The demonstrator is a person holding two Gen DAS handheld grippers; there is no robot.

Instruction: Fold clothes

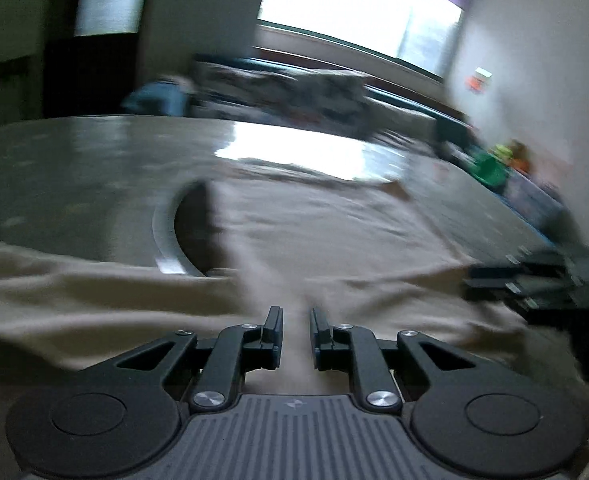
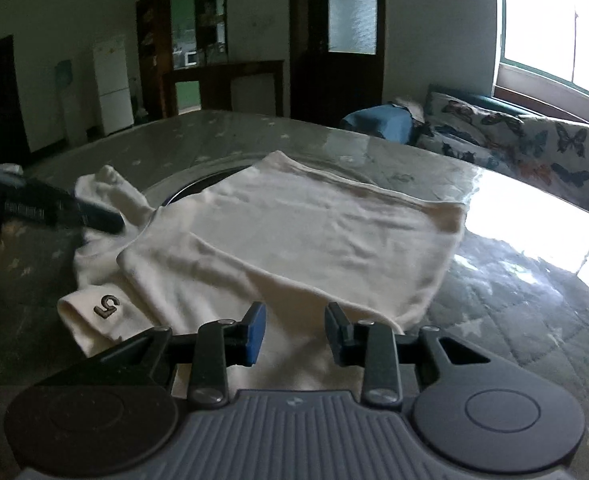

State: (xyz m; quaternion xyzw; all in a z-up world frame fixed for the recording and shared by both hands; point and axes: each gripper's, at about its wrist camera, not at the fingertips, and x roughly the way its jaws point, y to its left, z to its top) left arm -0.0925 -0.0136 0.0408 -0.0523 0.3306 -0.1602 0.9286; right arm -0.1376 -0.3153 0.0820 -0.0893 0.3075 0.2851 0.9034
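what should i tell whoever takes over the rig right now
Left gripper: jaws narrowly apart over the cream t-shirt; whether they pinch cloth is unclear.
Right gripper: open, at the shirt's near edge, holding nothing.
Shirt lies on the glass-topped table, body folded over, the sleeve marked 5 sticking out on the left.
Left to do: fold the sleeves in, finish the fold.
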